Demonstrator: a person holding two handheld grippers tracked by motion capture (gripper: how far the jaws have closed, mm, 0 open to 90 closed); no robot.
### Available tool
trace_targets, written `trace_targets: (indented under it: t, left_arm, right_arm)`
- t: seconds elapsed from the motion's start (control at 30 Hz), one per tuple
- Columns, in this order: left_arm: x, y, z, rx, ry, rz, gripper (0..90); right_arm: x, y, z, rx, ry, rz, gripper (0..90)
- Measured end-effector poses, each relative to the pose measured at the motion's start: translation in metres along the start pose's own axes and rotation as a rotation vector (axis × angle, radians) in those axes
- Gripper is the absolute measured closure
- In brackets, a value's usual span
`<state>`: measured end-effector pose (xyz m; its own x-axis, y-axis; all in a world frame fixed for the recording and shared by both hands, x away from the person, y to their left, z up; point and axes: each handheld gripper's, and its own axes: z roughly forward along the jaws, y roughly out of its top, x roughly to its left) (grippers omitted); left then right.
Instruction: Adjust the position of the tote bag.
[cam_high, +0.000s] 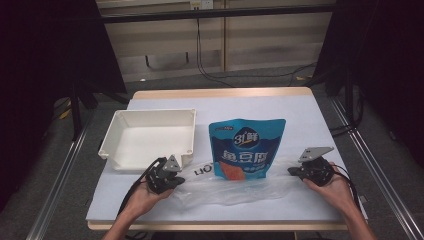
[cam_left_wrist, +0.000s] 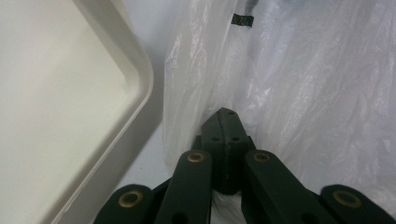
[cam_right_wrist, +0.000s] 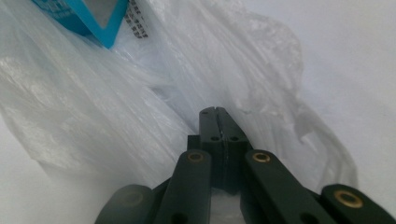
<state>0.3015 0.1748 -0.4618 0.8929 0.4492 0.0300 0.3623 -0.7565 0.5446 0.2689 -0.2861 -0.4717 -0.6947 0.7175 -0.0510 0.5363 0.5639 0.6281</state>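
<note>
Both grippers pinching a clear plastic bag (cam_high: 235, 187) at the counter's near edge

The bag lies flat and crumpled between the hands; it's so see-through its outline is hard to trace, and a blue pouch (cam_high: 246, 148) lies with its lower end on or in the bag, can't tell which. Left gripper (cam_left_wrist: 226, 116) has its fingers closed tight on the bag's edge, film bunched around the tips. Right gripper (cam_right_wrist: 218, 113) is the same, fingers pressed together on the other end. The white tray (cam_high: 117, 131) just beside the left gripper looks empty, on the counter (cam_high: 310, 115).
</note>
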Motion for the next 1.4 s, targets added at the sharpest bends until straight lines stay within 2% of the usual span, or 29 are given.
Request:
trace_targets:
  t: [0.13, 0.17, 0.27, 0.33, 0.43, 0.6, 0.67, 0.7, 0.73, 0.77, 0.8, 0.83, 0.87, 0.9, 0.93, 1.0, 1.1, 1.23, 1.27, 1.3, 1.4]
  left_arm:
    - [0.0, -0.002, 0.0, -0.005, 0.005, 0.009, 90.0]
    - [0.0, -0.001, -0.001, 0.01, 0.007, 0.023, 90.0]
    - [0.0, -0.002, -0.001, 0.002, 0.006, 0.008, 90.0]
    - [0.002, -0.003, -0.001, -0.005, 0.0, -0.001, 90.0]
    - [0.001, -0.003, -0.002, 0.011, 0.008, 0.024, 90.0]
    - [0.0, -0.001, -0.003, 0.025, 0.01, 0.017, 90.0]
    - [0.001, -0.001, -0.003, 0.002, -0.009, 0.006, 90.0]
    - [0.0, -0.001, -0.003, -0.02, -0.002, -0.003, 90.0]
    - [0.0, 0.0, -0.004, -0.038, -0.018, -0.009, 90.0]
    - [-0.001, 0.0, -0.004, -0.057, -0.021, -0.022, 90.0]
    - [0.0, 0.0, -0.006, -0.065, -0.038, -0.014, 90.0]
    - [-0.001, 0.0, -0.006, -0.087, -0.056, -0.028, 90.0]
    - [0.0, 0.001, -0.01, -0.081, -0.054, -0.01, 90.0]
    - [-0.001, 0.002, -0.011, -0.113, -0.054, -0.025, 90.0]
    - [-0.002, 0.002, -0.012, -0.146, -0.067, -0.057, 90.0]
    - [-0.003, 0.004, -0.017, -0.179, -0.075, -0.066, 89.5]
    - [-0.008, 0.007, -0.023, -0.225, -0.082, -0.065, 89.6]
    - [-0.015, 0.013, -0.036, -0.266, -0.084, -0.041, 89.3]
    - [-0.015, 0.014, -0.039, -0.289, -0.102, -0.059, 88.7]
    - [-0.014, 0.015, -0.04, -0.298, -0.108, -0.059, 87.9]
    - [-0.015, 0.014, -0.04, -0.285, -0.092, -0.054, 85.9]
  right_arm:
    - [0.0, -0.001, -0.001, 0.009, -0.024, -0.006, 90.0]
    - [0.0, -0.001, -0.001, 0.012, -0.028, -0.005, 90.0]
    - [0.001, -0.001, -0.002, 0.018, -0.036, -0.002, 90.0]
    - [0.0, -0.002, -0.003, 0.018, -0.033, 0.019, 90.0]
    - [0.0, -0.003, -0.003, 0.021, -0.042, 0.014, 90.0]
    - [0.003, -0.003, -0.003, 0.016, -0.051, 0.005, 90.0]
    - [0.005, -0.002, -0.002, 0.014, -0.071, -0.011, 90.0]
    - [0.006, -0.002, -0.002, 0.01, -0.073, -0.013, 90.0]
    - [0.006, -0.002, -0.003, 0.009, -0.075, -0.016, 90.0]
    - [0.006, -0.001, -0.004, -0.008, -0.069, -0.001, 90.0]
    - [0.006, -0.001, -0.004, -0.019, -0.058, 0.0, 90.0]
    - [0.008, 0.0, -0.006, -0.033, -0.049, 0.017, 90.0]
    - [0.008, 0.002, -0.008, -0.061, -0.038, 0.018, 90.0]
    - [0.008, 0.003, -0.01, -0.074, -0.026, 0.031, 90.0]
    - [0.009, 0.004, -0.011, -0.093, -0.019, 0.037, 90.0]
    - [0.009, 0.006, -0.013, -0.137, 0.008, 0.055, 90.0]
    - [0.011, 0.009, -0.018, -0.177, 0.025, 0.062, 89.8]
    - [0.017, 0.015, -0.028, -0.212, 0.003, 0.063, 89.6]
    - [0.019, 0.017, -0.031, -0.224, 0.008, 0.063, 89.3]
    - [0.021, 0.019, -0.033, -0.237, 0.014, 0.058, 89.3]
    - [0.029, 0.023, -0.038, -0.261, 0.04, 0.046, 89.3]
